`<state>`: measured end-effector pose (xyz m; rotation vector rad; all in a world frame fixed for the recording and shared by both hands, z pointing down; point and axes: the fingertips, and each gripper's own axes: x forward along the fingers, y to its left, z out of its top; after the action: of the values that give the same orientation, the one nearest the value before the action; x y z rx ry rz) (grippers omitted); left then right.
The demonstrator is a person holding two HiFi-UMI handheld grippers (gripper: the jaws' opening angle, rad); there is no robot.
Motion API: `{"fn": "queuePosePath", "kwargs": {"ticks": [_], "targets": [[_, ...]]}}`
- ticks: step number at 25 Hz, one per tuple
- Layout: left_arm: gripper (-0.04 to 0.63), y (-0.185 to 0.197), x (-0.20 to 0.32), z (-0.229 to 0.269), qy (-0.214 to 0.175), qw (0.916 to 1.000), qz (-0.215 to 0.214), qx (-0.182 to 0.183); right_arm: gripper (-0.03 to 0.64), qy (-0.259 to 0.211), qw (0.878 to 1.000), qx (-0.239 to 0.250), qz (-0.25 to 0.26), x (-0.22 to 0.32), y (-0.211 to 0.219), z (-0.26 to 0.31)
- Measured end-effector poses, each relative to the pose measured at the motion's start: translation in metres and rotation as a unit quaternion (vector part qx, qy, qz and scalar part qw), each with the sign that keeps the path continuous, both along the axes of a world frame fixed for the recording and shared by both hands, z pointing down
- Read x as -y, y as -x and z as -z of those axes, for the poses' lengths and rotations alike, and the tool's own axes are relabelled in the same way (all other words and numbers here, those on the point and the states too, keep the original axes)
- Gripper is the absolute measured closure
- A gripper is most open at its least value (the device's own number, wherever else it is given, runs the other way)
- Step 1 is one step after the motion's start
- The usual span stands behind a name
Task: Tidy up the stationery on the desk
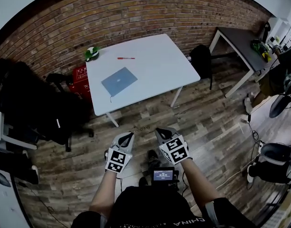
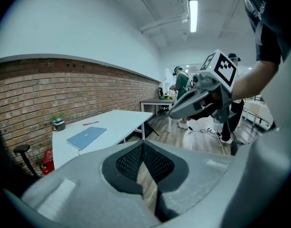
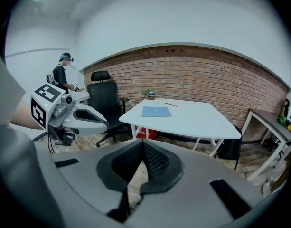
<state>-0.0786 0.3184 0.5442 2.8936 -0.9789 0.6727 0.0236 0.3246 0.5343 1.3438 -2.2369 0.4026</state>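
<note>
- Facing the white table (image 1: 157, 68) from well back, both hand-held grippers are carried low over the wooden floor (image 1: 207, 122), side by side and not touching.
- The left hand-held gripper (image 1: 130, 135) is seen clenched in its own view: the dark mesh pads (image 2: 131, 161) meet at their tips and nothing is gripped between them.
- The right hand-held gripper (image 1: 158, 131) is likewise clenched and empty, as its own view shows.
- A red pen (image 1: 126, 58) is found on the far part of the table, near the brick wall (image 1: 136, 13) and well apart from both hand-held grippers.
- A closed blue laptop (image 1: 119, 81) is laid on the left part of the table, nearer the front edge than the pen and turned askew to the table's edges.
- A small potted plant (image 1: 91, 52) is placed at the table's far left corner.
- A black office chair (image 1: 38, 106) is set to the left of the table, and a red box (image 1: 80, 76) is seen low down between the two.
- A black bag (image 1: 201, 60) is stood on the floor at the table's right end.
- A second, dark-topped table (image 1: 238, 44) is placed further right along the wall.
- A person (image 3: 63, 75) is seen in the background of the right gripper view.
</note>
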Motion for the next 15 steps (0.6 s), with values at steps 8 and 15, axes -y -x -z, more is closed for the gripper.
{"fn": "queuePosePath", "kwargs": {"ticks": [8, 15], "targets": [[0.589, -0.029, 0.096, 0.013, -0.007, 0.9994, 0.033, 0.006, 0.608, -0.006, 1.0, 0.006, 0.027, 0.101, -0.034, 0.012], [0.589, -0.054, 0.167, 0.022, -0.008, 0.998, 0.062, 0.009, 0.607, -0.004, 0.999, 0.01, 0.05, 0.176, -0.063, 0.016]]}}
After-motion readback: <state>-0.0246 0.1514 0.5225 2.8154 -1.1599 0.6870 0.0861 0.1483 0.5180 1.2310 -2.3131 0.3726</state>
